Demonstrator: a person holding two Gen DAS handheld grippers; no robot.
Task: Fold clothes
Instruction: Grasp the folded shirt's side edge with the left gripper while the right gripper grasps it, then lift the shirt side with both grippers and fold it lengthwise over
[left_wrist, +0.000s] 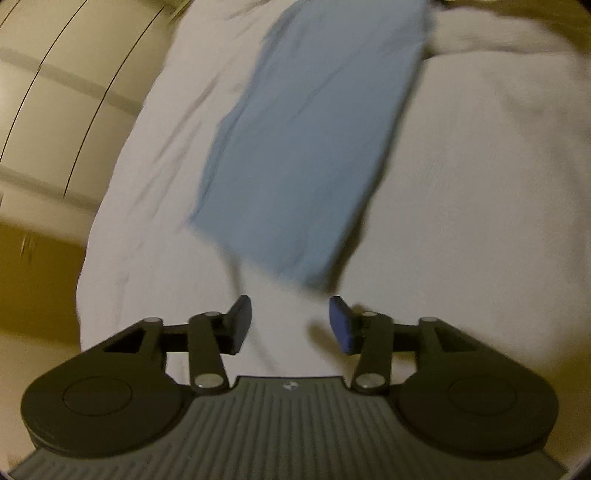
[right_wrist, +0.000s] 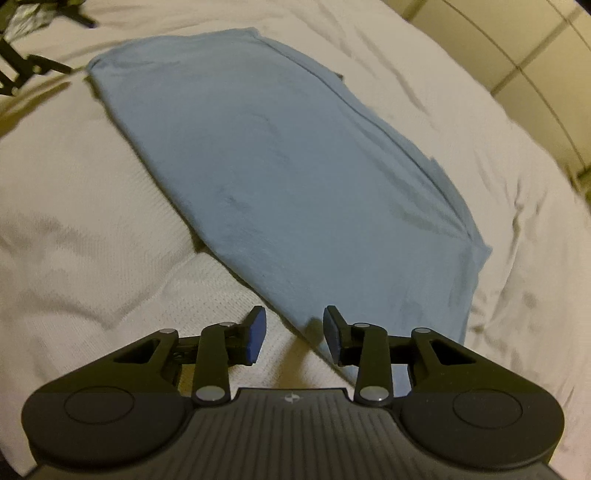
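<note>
Left wrist: our left tongs (left_wrist: 290, 323) gape empty above the white knitted bedcover (left_wrist: 461, 184); folded light-blue cotton garment (left_wrist: 303, 147) lies just beyond, blurred. Right wrist: our right tongs (right_wrist: 293, 334) spread empty at the garment's near corner (right_wrist: 306, 317).

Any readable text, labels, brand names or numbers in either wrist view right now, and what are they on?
No readable words or numbers in either view.
Left gripper: a small pale emblem on its ribbed body, a symbol only, no letters.
Right gripper: the same emblem, no letters.
Blue garment: no visible tag or print.
White bedcover: plain.
</note>
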